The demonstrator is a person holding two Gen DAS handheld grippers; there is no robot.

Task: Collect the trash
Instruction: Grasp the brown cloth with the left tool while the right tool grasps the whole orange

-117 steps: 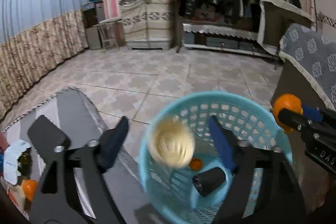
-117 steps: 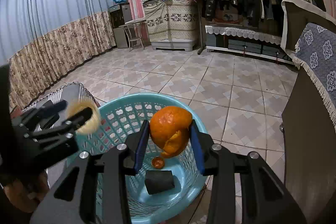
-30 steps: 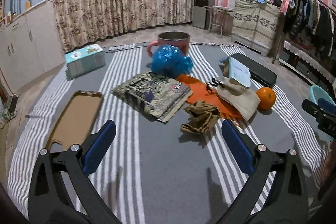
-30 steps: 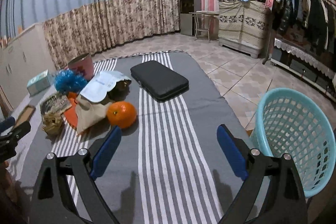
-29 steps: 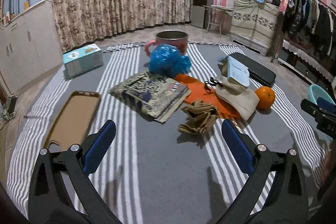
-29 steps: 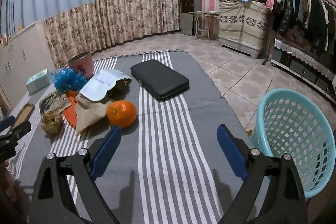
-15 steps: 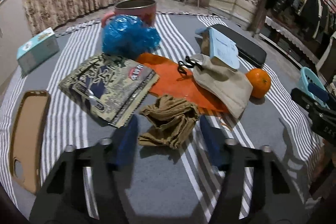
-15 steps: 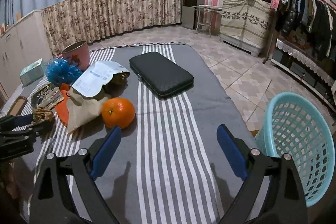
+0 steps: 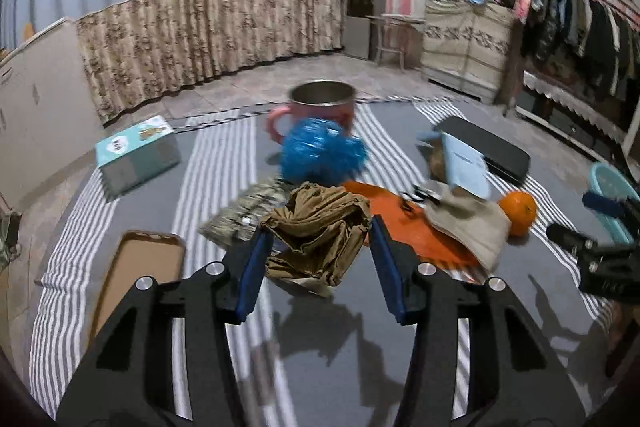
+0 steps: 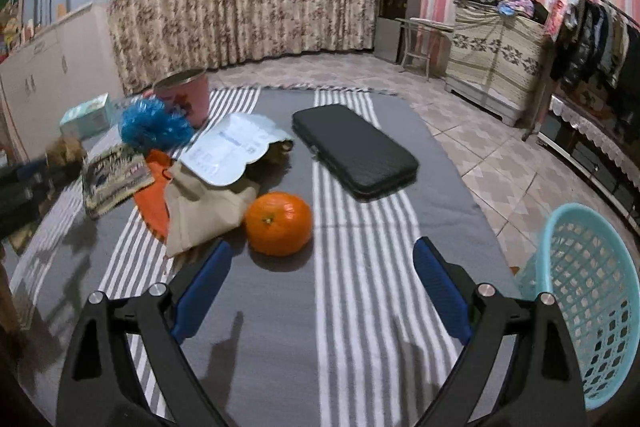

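My left gripper [image 9: 318, 251] is shut on a crumpled brown paper wad [image 9: 318, 227] and holds it above the striped grey cloth [image 9: 224, 163]. In the right wrist view the same wad [image 10: 64, 151] shows at the far left. My right gripper [image 10: 320, 279] is open and empty, just in front of an orange [image 10: 279, 223]. The light blue basket [image 10: 588, 299] stands on the floor to its right; it also shows in the left wrist view [image 9: 612, 191].
On the cloth lie a blue plastic wad [image 9: 320, 153], a pink pot [image 9: 320, 103], a printed packet [image 10: 114, 177], an orange sheet [image 9: 404, 223], a beige bag with a paper slip [image 10: 208, 195], a black case [image 10: 354, 151], a teal box [image 9: 136, 155] and a brown tray [image 9: 140, 267].
My left gripper has closed on the brown paper wad and lifted it off the cloth. My right gripper has moved closer to the orange and stays open.
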